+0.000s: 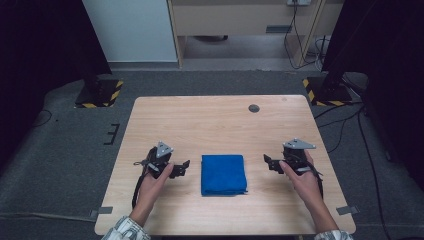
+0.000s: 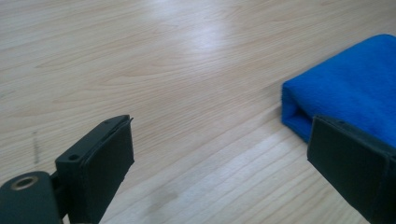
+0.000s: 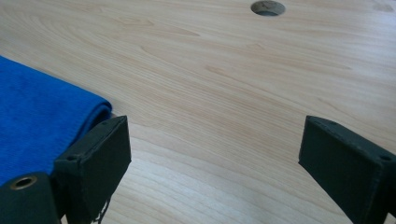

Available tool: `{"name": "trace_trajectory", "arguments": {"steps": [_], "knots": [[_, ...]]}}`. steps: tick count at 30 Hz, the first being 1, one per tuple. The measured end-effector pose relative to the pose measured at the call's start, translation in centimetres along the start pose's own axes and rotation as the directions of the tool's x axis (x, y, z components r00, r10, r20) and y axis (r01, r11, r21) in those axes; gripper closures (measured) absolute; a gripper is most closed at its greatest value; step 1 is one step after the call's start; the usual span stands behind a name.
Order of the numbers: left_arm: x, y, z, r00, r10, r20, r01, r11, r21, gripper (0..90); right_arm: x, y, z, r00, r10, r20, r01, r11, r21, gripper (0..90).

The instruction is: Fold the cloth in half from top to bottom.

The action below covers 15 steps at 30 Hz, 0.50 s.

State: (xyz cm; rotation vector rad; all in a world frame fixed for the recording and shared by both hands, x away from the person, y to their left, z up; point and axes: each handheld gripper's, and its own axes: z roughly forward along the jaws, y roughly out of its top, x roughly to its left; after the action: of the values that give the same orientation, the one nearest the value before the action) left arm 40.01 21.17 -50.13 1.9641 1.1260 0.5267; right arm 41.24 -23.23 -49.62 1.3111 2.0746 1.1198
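Note:
A folded blue cloth (image 1: 223, 174) lies flat on the wooden table (image 1: 215, 125), near its front middle. My left gripper (image 1: 184, 167) rests just left of the cloth, open, its jaws pointing toward it with nothing between them. In the left gripper view the blue cloth (image 2: 350, 88) shows at the right, behind the right jaw, and the left gripper (image 2: 219, 163) is wide open over bare wood. My right gripper (image 1: 267, 162) sits right of the cloth, also open and empty. The right gripper view has the blue cloth (image 3: 37, 116) at the left, behind the left jaw of the right gripper (image 3: 215, 158).
A round cable hole (image 1: 254, 108) sits in the table near its far edge, also the cable hole (image 3: 267, 7) at the top of the right gripper view. Yellow-black striped stand bases (image 1: 100, 92) flank the table on the floor. Cables (image 1: 345, 125) run along the right.

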Motion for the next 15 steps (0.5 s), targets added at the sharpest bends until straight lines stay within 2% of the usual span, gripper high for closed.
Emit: {"name": "trace_trajectory", "arguments": {"steps": [7, 15], "knots": [[1.6, -0.6, 0.2, 0.9995, -0.011, -0.031, 0.012, 0.9991, 0.042, 6.2, -1.1, -0.8, 0.5, 0.9996, 0.019, 0.019, -0.020, 0.999, 0.047, 9.2], [3.2, -1.2, 0.9, 0.9977, -0.027, -0.062, 0.032, 0.9961, 0.082, 6.2, -2.9, -1.0, 1.1, 0.9965, 0.062, 0.055, -0.065, 0.996, 0.055, 10.0]]}}
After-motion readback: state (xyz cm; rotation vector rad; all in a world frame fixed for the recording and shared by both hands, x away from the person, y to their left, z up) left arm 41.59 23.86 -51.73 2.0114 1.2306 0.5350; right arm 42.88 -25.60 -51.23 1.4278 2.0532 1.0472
